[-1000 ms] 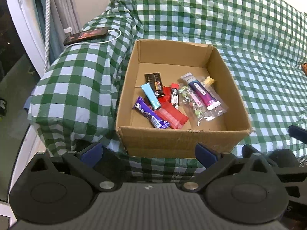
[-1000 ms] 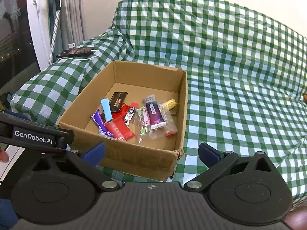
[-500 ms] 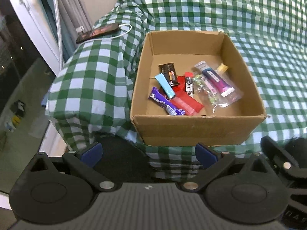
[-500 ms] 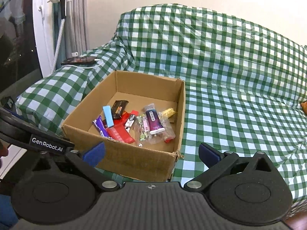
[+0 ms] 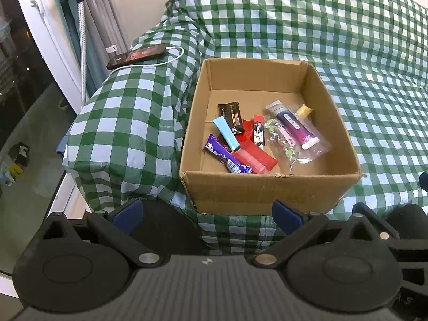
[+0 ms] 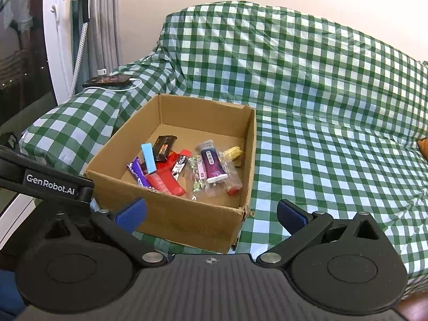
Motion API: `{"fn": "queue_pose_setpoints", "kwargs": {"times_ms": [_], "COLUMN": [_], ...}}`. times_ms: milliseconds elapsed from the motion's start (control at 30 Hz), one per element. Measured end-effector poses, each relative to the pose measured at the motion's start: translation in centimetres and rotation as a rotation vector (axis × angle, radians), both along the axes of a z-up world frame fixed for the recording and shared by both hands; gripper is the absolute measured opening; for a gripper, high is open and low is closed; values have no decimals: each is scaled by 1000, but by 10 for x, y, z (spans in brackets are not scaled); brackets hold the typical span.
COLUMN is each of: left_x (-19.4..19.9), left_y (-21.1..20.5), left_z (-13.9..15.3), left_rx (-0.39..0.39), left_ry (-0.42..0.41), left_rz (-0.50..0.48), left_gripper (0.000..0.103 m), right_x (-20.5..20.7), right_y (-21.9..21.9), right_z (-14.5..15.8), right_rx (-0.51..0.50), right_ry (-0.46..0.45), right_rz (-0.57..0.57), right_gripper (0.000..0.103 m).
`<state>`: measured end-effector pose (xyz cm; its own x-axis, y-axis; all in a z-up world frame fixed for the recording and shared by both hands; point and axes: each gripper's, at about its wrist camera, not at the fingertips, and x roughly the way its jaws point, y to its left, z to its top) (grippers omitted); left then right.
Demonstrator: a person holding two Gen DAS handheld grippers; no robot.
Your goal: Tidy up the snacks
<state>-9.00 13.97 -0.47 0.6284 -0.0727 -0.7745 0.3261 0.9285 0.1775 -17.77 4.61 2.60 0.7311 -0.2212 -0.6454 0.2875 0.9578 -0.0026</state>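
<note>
An open cardboard box [image 5: 267, 190] [image 6: 187, 219] sits on a green checked sofa cover. Inside lie several snacks: a purple bar [image 5: 227, 159], a light blue bar [image 5: 226, 133], red wrappers [image 5: 254, 157], a dark bar [image 5: 231, 113], a clear bag with a purple-white pack [image 5: 294, 131] [image 6: 212, 169] and a small gold sweet [image 5: 303, 111]. My left gripper [image 5: 207, 212] is open and empty, in front of the box's near wall. My right gripper [image 6: 211, 215] is open and empty, before the box's near right corner. The left gripper's body [image 6: 50, 186] shows at the left of the right wrist view.
A phone [image 5: 136, 56] [image 6: 107, 80] on a white charging cable lies on the sofa arm left of the box. A white door frame and curtain stand further left. The sofa seat [image 6: 334, 165] stretches right of the box, with the backrest behind.
Both grippers have drawn back and risen from the box, so it looks smaller and farther. Both stay open and empty. The snacks have not moved.
</note>
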Motion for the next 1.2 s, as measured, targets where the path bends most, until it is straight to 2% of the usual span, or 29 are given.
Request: {"fn": "queue_pose_setpoints", "kwargs": {"times_ms": [1200], "left_x": [-1], "left_y": [-2], "left_z": [-1], "left_rx": [21], "left_ry": [-4], "left_rz": [-11], "left_gripper": [103], "right_x": [-1], "right_y": [4], "right_z": [2], "right_rx": [3], "right_ry": [-6], "right_rz": [21], "right_gripper": [103]}}
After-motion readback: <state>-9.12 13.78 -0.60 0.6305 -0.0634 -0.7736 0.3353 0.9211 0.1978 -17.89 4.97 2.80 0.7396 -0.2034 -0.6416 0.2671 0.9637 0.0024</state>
